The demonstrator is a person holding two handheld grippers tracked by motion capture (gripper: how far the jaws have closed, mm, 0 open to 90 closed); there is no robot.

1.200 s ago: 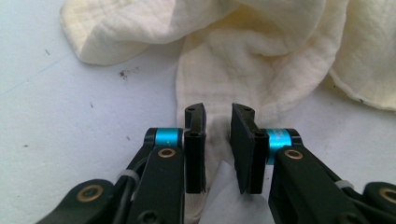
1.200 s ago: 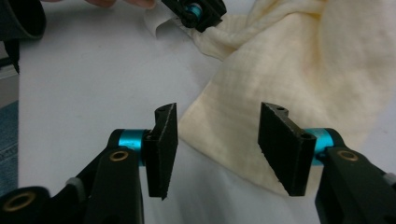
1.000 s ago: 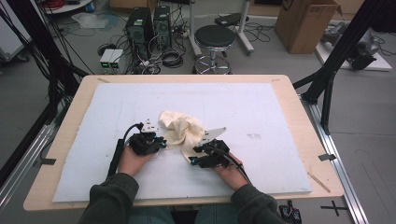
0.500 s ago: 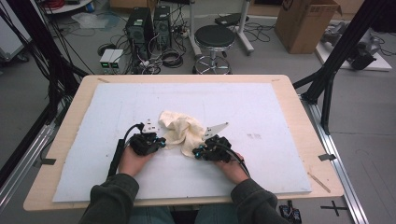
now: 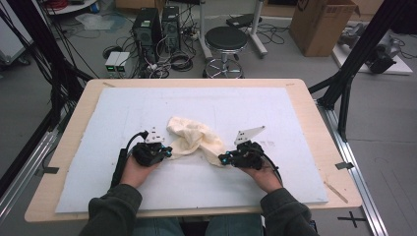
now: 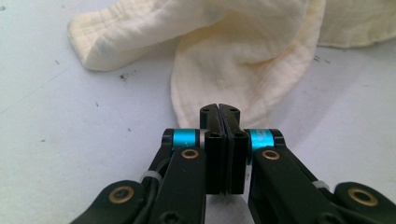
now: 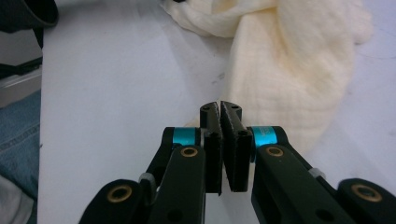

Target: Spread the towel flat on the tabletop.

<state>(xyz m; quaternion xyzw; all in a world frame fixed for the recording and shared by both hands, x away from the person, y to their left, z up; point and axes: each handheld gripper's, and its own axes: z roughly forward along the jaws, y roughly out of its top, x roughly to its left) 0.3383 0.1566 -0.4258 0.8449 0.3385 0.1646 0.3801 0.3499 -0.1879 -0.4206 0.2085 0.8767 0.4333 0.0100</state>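
Cream muslin cloth (image 5: 193, 140) lies crumpled a little toward the near edge of the bench (image 5: 314, 118), on the white mat (image 5: 246, 105) that covers most of the benchtop, and you have a gripper at each of its near ends. Your left gripper (image 6: 219, 108) has its jaws pressed together with a lower hem of the cloth caught at the tips; from above, that left gripper (image 5: 166, 151) sits at the cloth's left flap. Your right gripper (image 7: 219, 104) is nearly closed too, with a narrow gap lower down between the jaws and the tips meeting at the cloth's edge; I judge it is pinching the fabric, though the hold looks thinner than the left one. From above, the right gripper (image 5: 223, 159) is at the cloth's near right end.

By my reading, you are at the pick-up-corners step of spreading or folding this cloth: both ends are seized, but the middle is still bunched in folds toward the far side.

The next move calls for drawing your two hands apart, along the near edge, while lifting slightly so the bunched middle can fall open. Keep both grips firm, and watch the right one, since a thin bite on loose weave could slip once tension comes on.
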